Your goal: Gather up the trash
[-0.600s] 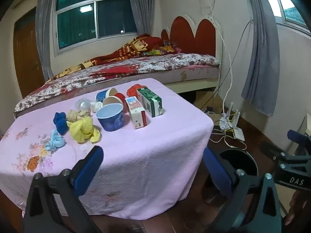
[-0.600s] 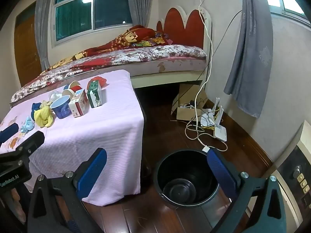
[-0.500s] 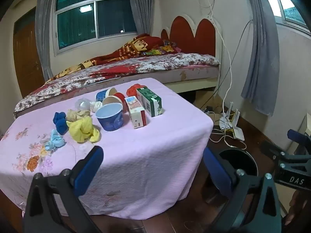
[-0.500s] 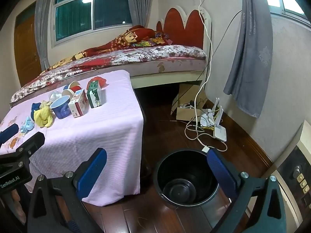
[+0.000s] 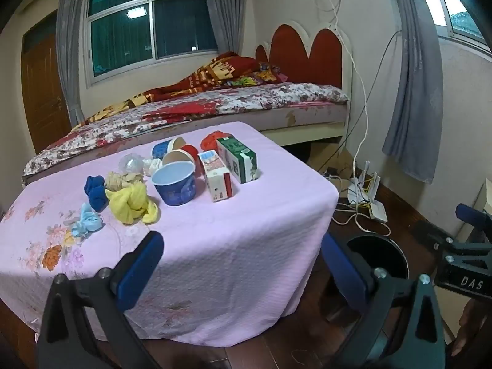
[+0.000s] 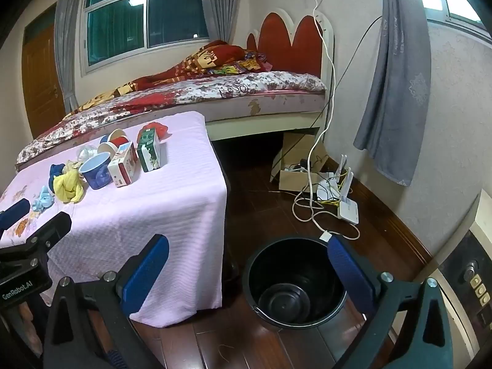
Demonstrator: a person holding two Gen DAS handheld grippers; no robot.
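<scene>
A pink-clothed table (image 5: 215, 246) holds a blue paper cup (image 5: 176, 182), a red carton (image 5: 217, 179), a green carton (image 5: 238, 159), more cups (image 5: 172, 150), a yellow cloth wad (image 5: 132, 203), blue wads (image 5: 96, 192) and a clear plastic ball (image 5: 131, 163). A black bin (image 6: 295, 283) stands on the floor right of the table, seemingly empty. My left gripper (image 5: 240, 264) is open and empty, short of the table's near edge. My right gripper (image 6: 249, 270) is open and empty above the bin's near side.
A bed (image 5: 215, 107) stands behind the table. Cables, routers (image 6: 344, 196) and a cardboard box (image 6: 295, 169) lie on the wooden floor by the right wall. A grey curtain (image 6: 396, 92) hangs there. A cabinet edge (image 6: 470, 276) is at far right.
</scene>
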